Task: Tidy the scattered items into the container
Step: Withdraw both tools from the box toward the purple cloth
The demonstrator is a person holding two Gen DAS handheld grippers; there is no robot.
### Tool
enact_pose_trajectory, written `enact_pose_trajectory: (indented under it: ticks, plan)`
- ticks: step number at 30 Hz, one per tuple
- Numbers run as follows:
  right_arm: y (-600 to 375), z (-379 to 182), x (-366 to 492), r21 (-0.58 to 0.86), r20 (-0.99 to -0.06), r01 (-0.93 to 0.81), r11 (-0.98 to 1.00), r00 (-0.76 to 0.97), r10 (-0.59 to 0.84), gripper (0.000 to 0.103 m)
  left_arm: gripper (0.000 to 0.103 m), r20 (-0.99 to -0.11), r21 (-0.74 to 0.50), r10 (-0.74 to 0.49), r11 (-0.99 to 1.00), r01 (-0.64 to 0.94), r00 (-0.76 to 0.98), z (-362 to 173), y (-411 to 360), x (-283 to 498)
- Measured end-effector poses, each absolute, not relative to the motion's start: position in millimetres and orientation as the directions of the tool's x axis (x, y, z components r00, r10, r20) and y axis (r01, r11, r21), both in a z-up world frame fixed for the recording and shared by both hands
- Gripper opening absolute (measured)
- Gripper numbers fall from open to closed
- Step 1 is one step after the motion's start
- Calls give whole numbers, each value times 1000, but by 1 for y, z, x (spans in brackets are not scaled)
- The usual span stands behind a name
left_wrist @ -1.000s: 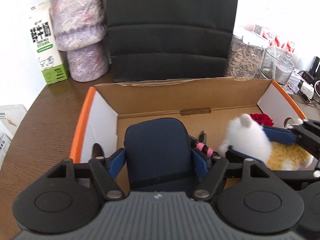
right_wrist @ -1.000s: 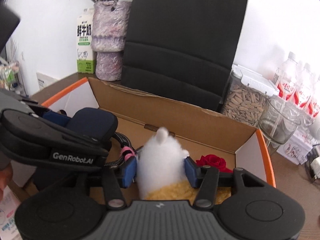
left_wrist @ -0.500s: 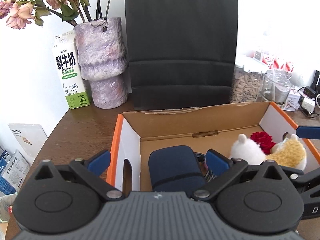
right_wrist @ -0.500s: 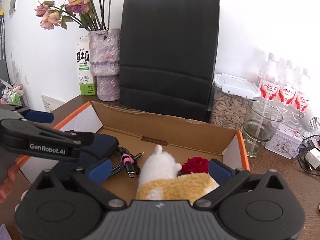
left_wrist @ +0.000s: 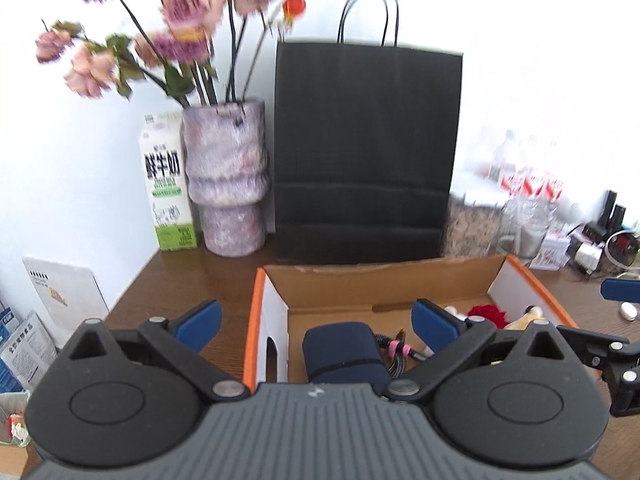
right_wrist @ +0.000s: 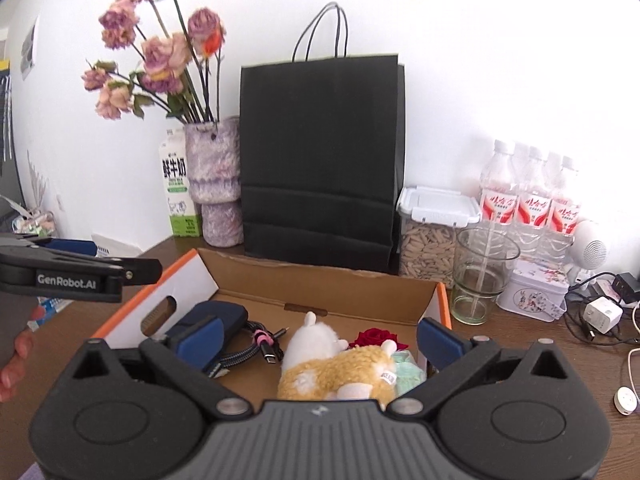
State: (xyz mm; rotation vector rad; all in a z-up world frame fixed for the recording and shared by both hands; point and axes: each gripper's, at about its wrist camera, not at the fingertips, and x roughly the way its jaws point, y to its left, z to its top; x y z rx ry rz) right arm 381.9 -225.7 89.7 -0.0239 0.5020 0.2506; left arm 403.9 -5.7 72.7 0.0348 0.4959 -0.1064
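Observation:
An open cardboard box [left_wrist: 372,280] [right_wrist: 320,284] with orange edges sits on the brown table. Inside lie a dark blue pouch [left_wrist: 344,350] [right_wrist: 212,316], a braided cable with a pink tie [left_wrist: 394,350] [right_wrist: 260,340], a white and tan plush animal [right_wrist: 332,364], a red rose [left_wrist: 486,314] [right_wrist: 374,338] and something pale green [right_wrist: 408,372]. My left gripper [left_wrist: 316,324] hangs open above the box's near left end, nothing between its fingers. My right gripper [right_wrist: 318,338] hangs open above the plush, clear of it.
Behind the box stand a black paper bag [right_wrist: 320,160], a vase of pink flowers [right_wrist: 216,180], a milk carton [right_wrist: 178,192], a seed jar [right_wrist: 434,232], a glass [right_wrist: 482,276], water bottles [right_wrist: 528,196] and a tin [right_wrist: 534,292]. Chargers and cables [right_wrist: 604,312] lie at right.
Both grippers let go, opened wide and drew up and back from the box. The blue pouch and the plush animal now lie loose inside it.

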Motion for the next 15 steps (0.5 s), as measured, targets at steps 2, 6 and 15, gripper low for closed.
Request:
enact_pose_trajectory:
  ticks: [2,6,15]
  plan:
    - [-229,95,368,37,-462,-240,970,857,230,103,103,-452,6,-99,993,114,886,80,-2,390]
    - [-233,105,335,28,-428,-240,970,875,229,103,103,-414,15,-94,994,110,906,91,4,358]
    - [-240,107,259,11,-390,-228,974,895,214,103,103,-379,-1,-57,998,61,924,84,28,288]
